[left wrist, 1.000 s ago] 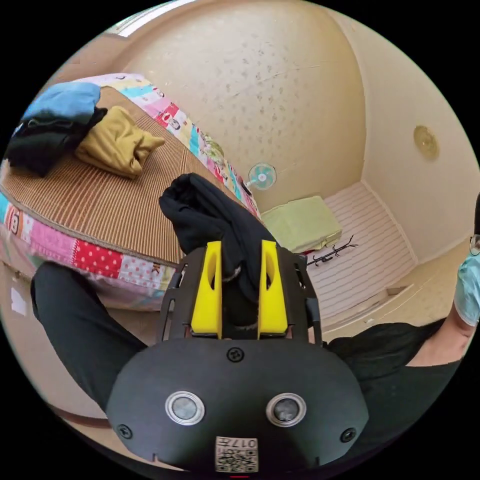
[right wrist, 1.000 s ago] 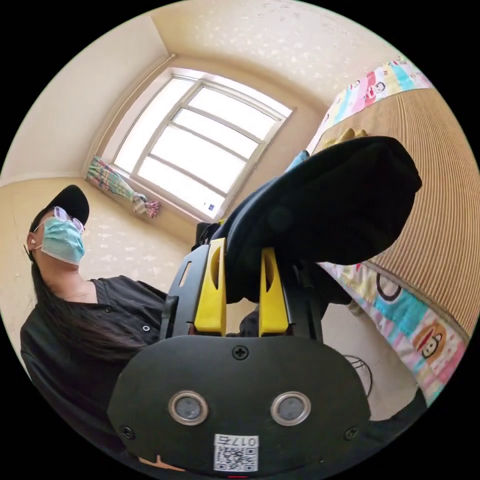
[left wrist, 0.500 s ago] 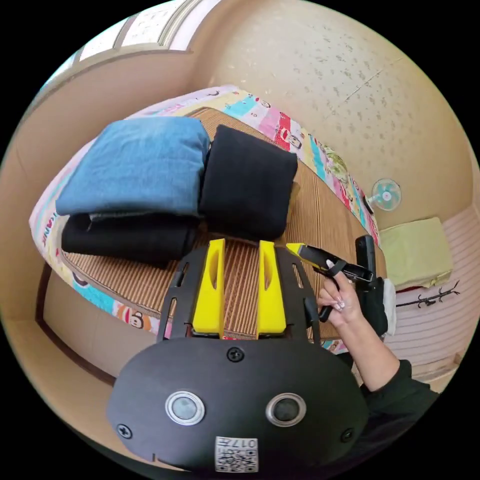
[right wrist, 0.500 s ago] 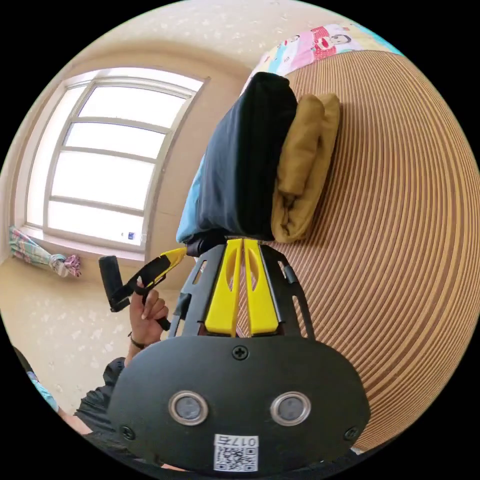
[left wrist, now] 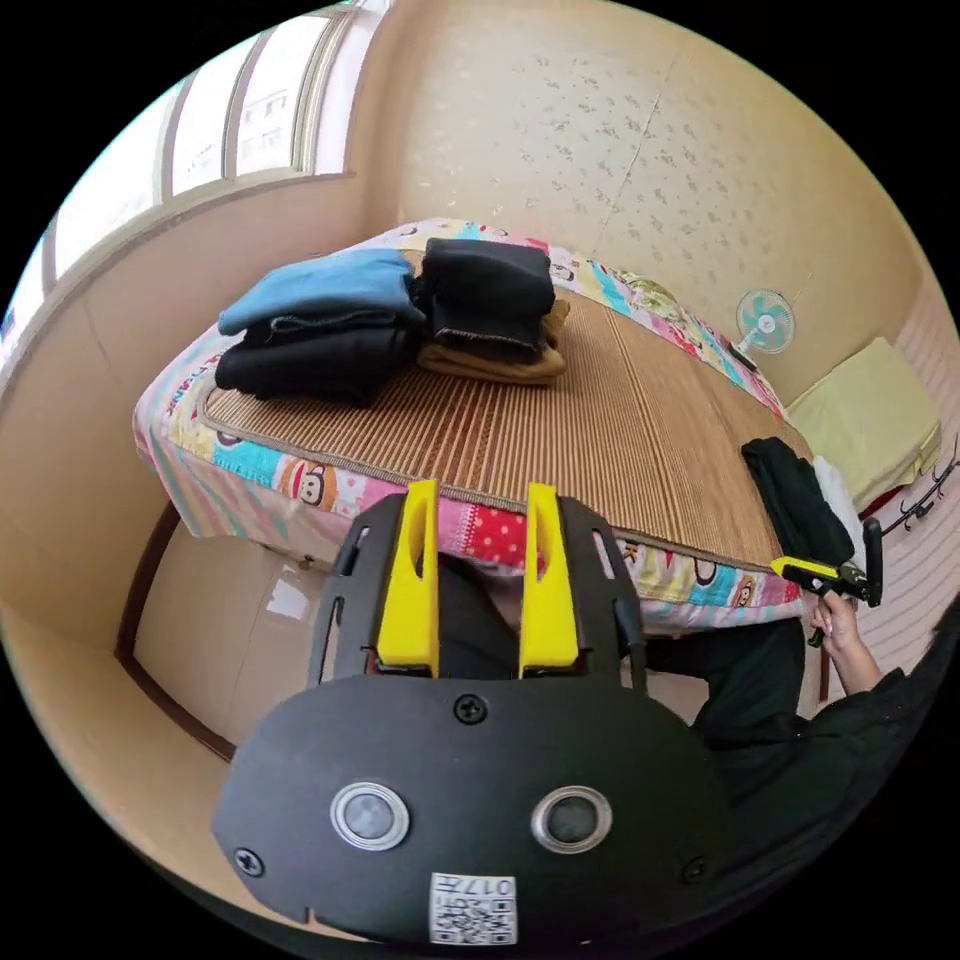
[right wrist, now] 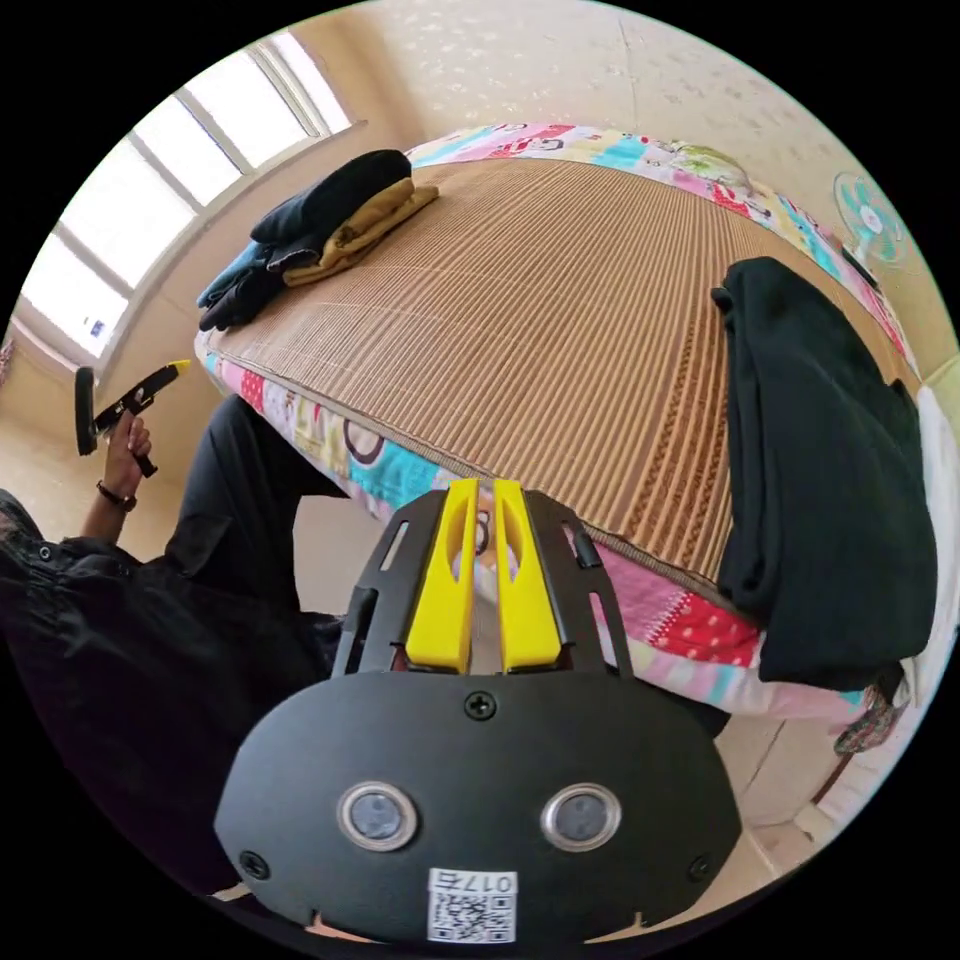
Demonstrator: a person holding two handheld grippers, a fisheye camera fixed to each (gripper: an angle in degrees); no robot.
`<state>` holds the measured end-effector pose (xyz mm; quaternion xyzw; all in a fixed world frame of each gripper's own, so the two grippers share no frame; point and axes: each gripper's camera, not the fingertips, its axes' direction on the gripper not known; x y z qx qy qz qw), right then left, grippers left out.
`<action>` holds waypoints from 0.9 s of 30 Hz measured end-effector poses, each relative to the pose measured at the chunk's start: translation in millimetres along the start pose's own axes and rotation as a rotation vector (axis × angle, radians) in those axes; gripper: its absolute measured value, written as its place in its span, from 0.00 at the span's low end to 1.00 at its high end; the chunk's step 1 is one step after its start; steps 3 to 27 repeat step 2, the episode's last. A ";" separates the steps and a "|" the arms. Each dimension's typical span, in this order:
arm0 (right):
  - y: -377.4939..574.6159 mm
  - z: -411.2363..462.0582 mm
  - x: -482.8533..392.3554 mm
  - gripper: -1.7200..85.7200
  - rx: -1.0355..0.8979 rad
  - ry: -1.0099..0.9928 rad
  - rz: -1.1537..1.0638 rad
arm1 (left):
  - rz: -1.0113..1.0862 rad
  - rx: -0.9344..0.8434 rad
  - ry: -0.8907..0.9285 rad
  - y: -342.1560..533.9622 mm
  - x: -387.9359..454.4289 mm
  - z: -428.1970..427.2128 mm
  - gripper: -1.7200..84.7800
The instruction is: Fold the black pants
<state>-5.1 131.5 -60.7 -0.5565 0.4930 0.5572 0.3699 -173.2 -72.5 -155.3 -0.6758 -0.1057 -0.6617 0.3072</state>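
- Left gripper (left wrist: 480, 500): jaws apart, nothing between them, held off the bed edge over the person's legs.
- Right gripper (right wrist: 483, 495): jaws nearly closed with a thin gap, holding nothing, short of the mat (right wrist: 560, 330).
- Black pants (right wrist: 820, 470): loose heap at the near corner of the mat, draped over the edge, touching white cloth (right wrist: 940, 500) behind.
- Folded stack (left wrist: 400, 315) sits at the far corner, well apart; don't disturb it.
- Judgement: step in hand is the pick-up; folding not begun.
- To do it well: open right jaws first, pinch the waistband corners, not a bunch, one gripper each; lift, shake flat, lay on the bare mat centre.
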 end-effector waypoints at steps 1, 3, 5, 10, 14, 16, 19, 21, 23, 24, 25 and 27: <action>-1.4 0.4 1.1 0.11 0.024 0.007 0.017 | 0.016 0.013 0.026 -9.4 7.1 5.8 0.21; -9.4 4.6 3.1 0.15 0.058 0.004 0.055 | 0.043 0.026 0.069 -28.5 23.0 22.0 0.24; -9.4 4.6 3.1 0.15 0.058 0.004 0.055 | 0.043 0.026 0.069 -28.5 23.0 22.0 0.24; -9.4 4.6 3.1 0.15 0.058 0.004 0.055 | 0.043 0.026 0.069 -28.5 23.0 22.0 0.24; -9.4 4.6 3.1 0.15 0.058 0.004 0.055 | 0.043 0.026 0.069 -28.5 23.0 22.0 0.24; -9.4 4.6 3.1 0.15 0.058 0.004 0.055 | 0.043 0.026 0.069 -28.5 23.0 22.0 0.24; -9.4 4.6 3.1 0.15 0.058 0.004 0.055 | 0.043 0.026 0.069 -28.5 23.0 22.0 0.24; -9.4 4.6 3.1 0.15 0.058 0.004 0.055 | 0.043 0.026 0.069 -28.5 23.0 22.0 0.24; -9.4 4.6 3.1 0.15 0.058 0.004 0.055 | 0.043 0.026 0.069 -28.5 23.0 22.0 0.24; -9.4 4.6 3.1 0.15 0.058 0.004 0.055 | 0.043 0.026 0.069 -28.5 23.0 22.0 0.24; -9.4 4.6 3.1 0.15 0.058 0.004 0.055 | 0.043 0.026 0.069 -28.5 23.0 22.0 0.24; -9.4 4.6 3.1 0.15 0.058 0.004 0.055 | 0.043 0.026 0.069 -28.5 23.0 22.0 0.24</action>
